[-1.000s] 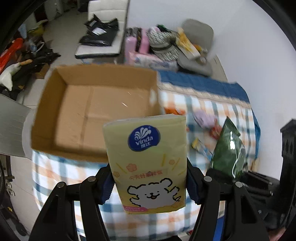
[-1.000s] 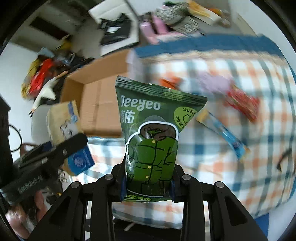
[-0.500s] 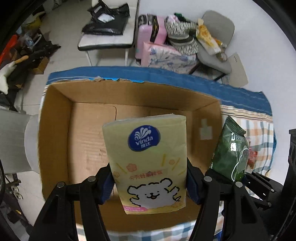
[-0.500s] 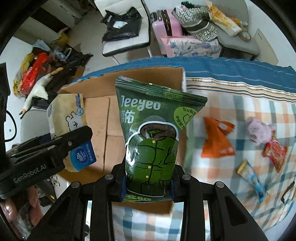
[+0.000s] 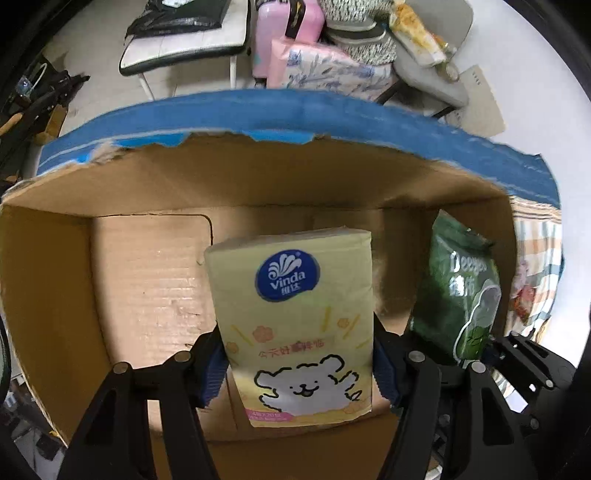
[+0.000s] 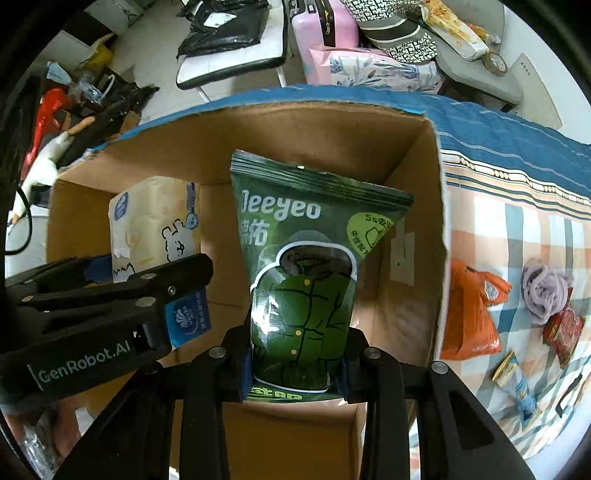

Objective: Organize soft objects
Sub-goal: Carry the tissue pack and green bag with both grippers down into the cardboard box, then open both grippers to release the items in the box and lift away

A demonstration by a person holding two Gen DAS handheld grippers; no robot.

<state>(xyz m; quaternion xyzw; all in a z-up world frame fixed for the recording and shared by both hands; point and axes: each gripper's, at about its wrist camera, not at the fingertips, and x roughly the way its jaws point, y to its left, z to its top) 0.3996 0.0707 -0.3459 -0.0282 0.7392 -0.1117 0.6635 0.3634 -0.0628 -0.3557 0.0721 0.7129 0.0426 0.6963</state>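
My left gripper [image 5: 299,363] is shut on a yellow tissue pack [image 5: 295,317] with a blue logo and a white bear, held inside the open cardboard box [image 5: 147,280] above its floor. My right gripper [image 6: 293,363] is shut on a green wipes pouch [image 6: 303,266], also down inside the same box [image 6: 413,206], near its right wall. In the left wrist view the green pouch [image 5: 461,291] hangs to the right of the tissue pack. The right wrist view shows the tissue pack [image 6: 155,221] and the left gripper [image 6: 129,291] at the left.
The box stands on a checked cloth [image 6: 517,243] with a blue border. On the cloth to the right lie an orange pouch [image 6: 469,314], a purple knitted piece [image 6: 543,291], a red packet [image 6: 565,328] and a small blue tube [image 6: 521,391]. Chairs and a pink suitcase [image 6: 325,33] stand behind.
Both grippers have moved over the box and sunk into it, each still holding its pack. The box walls now fill both views.
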